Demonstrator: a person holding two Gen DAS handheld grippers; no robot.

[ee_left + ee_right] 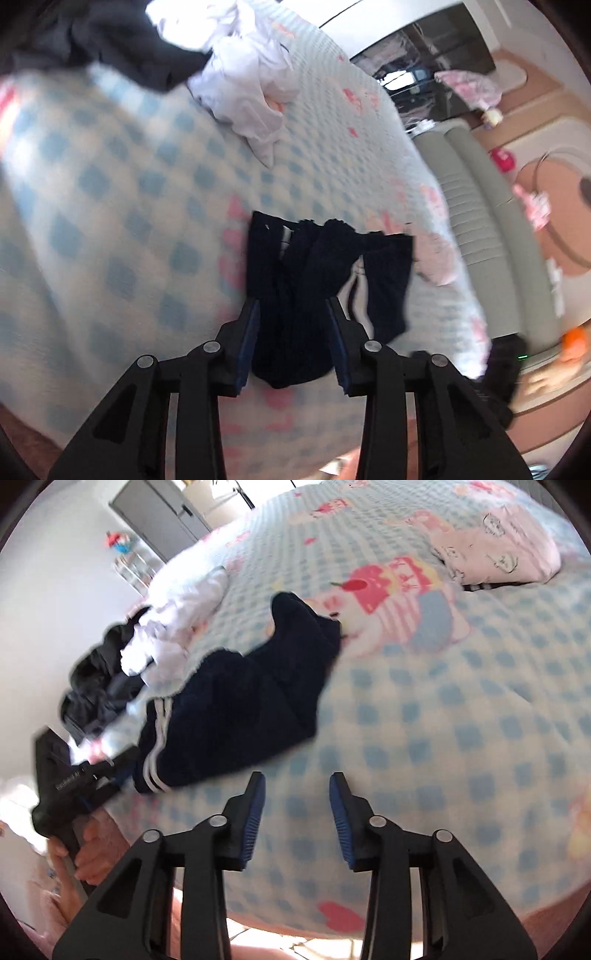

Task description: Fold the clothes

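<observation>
Item: dark navy knit garment with white side stripes (236,709), lying bunched on the blue-and-white checked bed cover with pink cartoon prints (461,716), near its front edge.

Left tongs (293,306): set wide around a thick gather of the garment's fabric, which hangs between the blue pads; whether they truly pinch it or merely straddle it I cannot tell. A hand (88,853) holds this tool.

Right tongs (297,779): spread apart, holding nothing, hovering over bare bed cover just beside the garment's striped hem.

Other stock: crumpled white cloth (243,85) and dark grey garment (110,40), heaped together further up the bed; pale pink folded piece (498,550) at the far side.

Risks, as judged:
- A loose hold on so fat a bunch may let layers slip out unevenly.
- Lifting by a gather, not an edge, likely twists the piece and hides its corners.
- Garment sits close to the bed's edge; a drag could spill it over.
</observation>
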